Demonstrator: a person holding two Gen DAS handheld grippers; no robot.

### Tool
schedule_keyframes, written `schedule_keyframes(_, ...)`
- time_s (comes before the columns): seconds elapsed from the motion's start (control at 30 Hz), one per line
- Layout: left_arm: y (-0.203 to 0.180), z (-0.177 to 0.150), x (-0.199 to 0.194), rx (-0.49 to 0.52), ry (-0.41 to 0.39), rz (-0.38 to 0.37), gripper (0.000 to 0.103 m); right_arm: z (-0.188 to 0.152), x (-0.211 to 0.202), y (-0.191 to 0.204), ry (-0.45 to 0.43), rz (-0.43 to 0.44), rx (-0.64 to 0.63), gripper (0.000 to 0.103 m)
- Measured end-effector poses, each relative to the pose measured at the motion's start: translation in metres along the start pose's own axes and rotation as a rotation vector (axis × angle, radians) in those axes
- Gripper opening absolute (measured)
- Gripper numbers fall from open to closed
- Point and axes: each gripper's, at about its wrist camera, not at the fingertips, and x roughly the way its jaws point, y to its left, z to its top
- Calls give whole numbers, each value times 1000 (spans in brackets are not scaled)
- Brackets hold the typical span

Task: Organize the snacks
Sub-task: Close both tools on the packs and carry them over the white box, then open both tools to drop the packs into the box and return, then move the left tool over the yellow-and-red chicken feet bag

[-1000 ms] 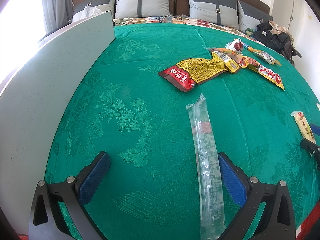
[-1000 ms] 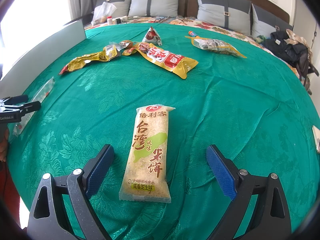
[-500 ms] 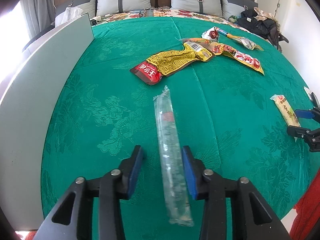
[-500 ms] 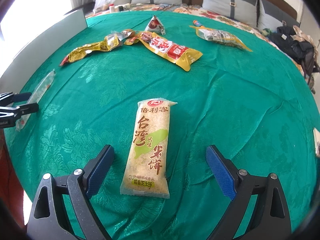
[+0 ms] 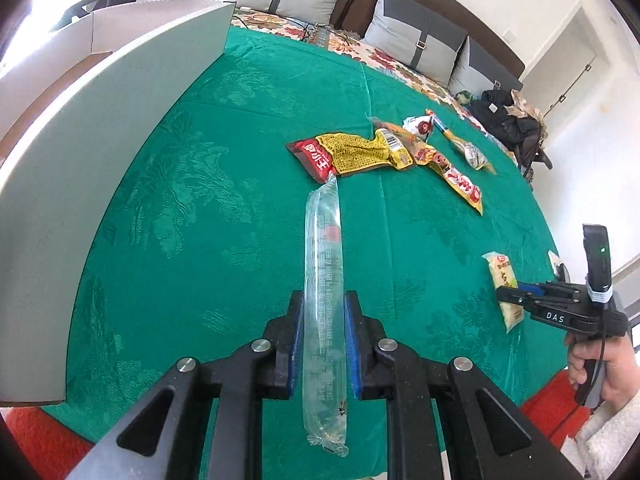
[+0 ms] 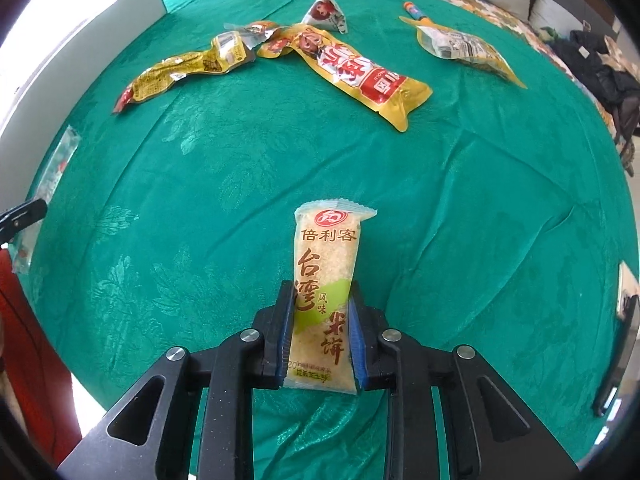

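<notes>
Clear long snack sleeve [image 5: 323, 280], red mark mid-length, pinched in left gripper [image 5: 323, 340] over green cloth [image 5: 200, 220]. Right gripper [image 6: 320, 340] clamps pale rice cracker pack [image 6: 326, 280], reading 台湾风味米饼. White board [image 5: 100, 140] left of sleeve; yellow-red packets [image 6: 352, 72] well beyond, bare cloth between.

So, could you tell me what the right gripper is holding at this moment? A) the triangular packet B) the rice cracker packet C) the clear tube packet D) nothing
B: in the right wrist view the right gripper has its blue pads pressed on both sides of the rice cracker packet, while the clear tube packet sits in the left gripper.
</notes>
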Motion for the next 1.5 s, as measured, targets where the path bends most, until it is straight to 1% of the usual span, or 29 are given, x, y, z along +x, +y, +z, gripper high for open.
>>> schedule_keyframes(0.13, 6, 8, -43, -51, -64, -68, 18, 2, -20, 18, -22, 154, 77, 25)
schedule_keyframes(0.2, 18, 15, -68, -87, -107, -83, 18, 15, -34, 44, -54, 232, 72, 26)
schedule_keyframes(0.27, 35, 26, -95, -123, -151, -69, 18, 35, -54, 80, -103, 325, 45, 26)
schedule_keyframes(0.33, 58, 38, -118, -150, -189, -18, 18, 62, -77, 121, -158, 423, 3, 26)
schedule_keyframes(0.43, 98, 54, -145, -181, -239, 125, 18, 93, -110, 195, -234, 554, -74, 26)
schedule_keyframes(0.5, 127, 62, -155, -211, -251, 210, 18, 113, -125, 241, -264, 622, -126, 26)
schedule_keyframes(0.57, 154, 67, -157, -231, -242, 316, 19, 127, -133, 283, -287, 663, -174, 26)
schedule_keyframes(0.6, 165, 67, -157, -242, -232, 379, 28, 133, -135, 301, -307, 679, -185, 32)
schedule_keyframes(0.63, 178, 65, -156, -256, -218, 431, 47, 137, -135, 315, -316, 693, -193, 41)
schedule_keyframes(0.67, 187, 59, -158, -273, -211, 464, 56, 140, -133, 326, -312, 692, -200, 71)
schedule_keyframes(0.7, 194, 53, -161, -289, -219, 475, 68, 140, -132, 331, -321, 678, -202, 76)
schedule_keyframes(0.73, 197, 45, -164, -303, -238, 471, 74, 136, -130, 330, -334, 669, -207, 75)
schedule_keyframes(0.77, 200, 38, -170, -316, -260, 463, 76, 131, -126, 326, -342, 663, -217, 75)
schedule_keyframes(0.8, 199, 31, -175, -328, -279, 454, 80, 122, -121, 312, -348, 648, -227, 75)
schedule_keyframes(0.83, 196, 25, -178, -333, -295, 442, 80, 112, -113, 296, -353, 609, -238, 75)
schedule_keyframes(0.87, 191, 22, -178, -332, -305, 424, 80, 103, -103, 279, -356, 548, -253, 75)
schedule_keyframes(0.9, 183, 19, -178, -325, -310, 398, 80, 93, -90, 259, -357, 468, -270, 75)
schedule_keyframes(0.97, 159, 17, -175, -291, -314, 336, 80, 69, -57, 215, -342, 285, -295, 75)
schedule_keyframes(1.0, 141, 19, -171, -261, -311, 308, 81, 56, -41, 189, -324, 204, -295, 75)
schedule_keyframes(1.07, 101, 23, -159, -175, -301, 261, 83, 32, -17, 136, -300, 75, -287, 75)
schedule_keyframes(1.13, 57, 28, -143, -69, -285, 217, 94, 6, -7, 84, -299, -26, -257, 75)
schedule_keyframes(1.2, 14, 29, -118, 38, -260, 169, 101, -13, -6, 37, -301, -89, -188, 75)
schedule_keyframes(1.27, -26, 28, -83, 132, -209, 145, 101, -24, -5, -5, -302, -128, -96, 75)
schedule_keyframes(1.33, -58, 24, -39, 214, -142, 132, 101, -28, -6, -38, -308, -159, -3, 75)
schedule_keyframes(1.43, -86, 17, 28, 287, -38, 166, 101, -27, -2, -73, -310, -169, 119, 75)
schedule_keyframes(1.5, -96, 16, 64, 319, -1, 208, 101, -28, 2, -81, -314, -169, 168, 75)
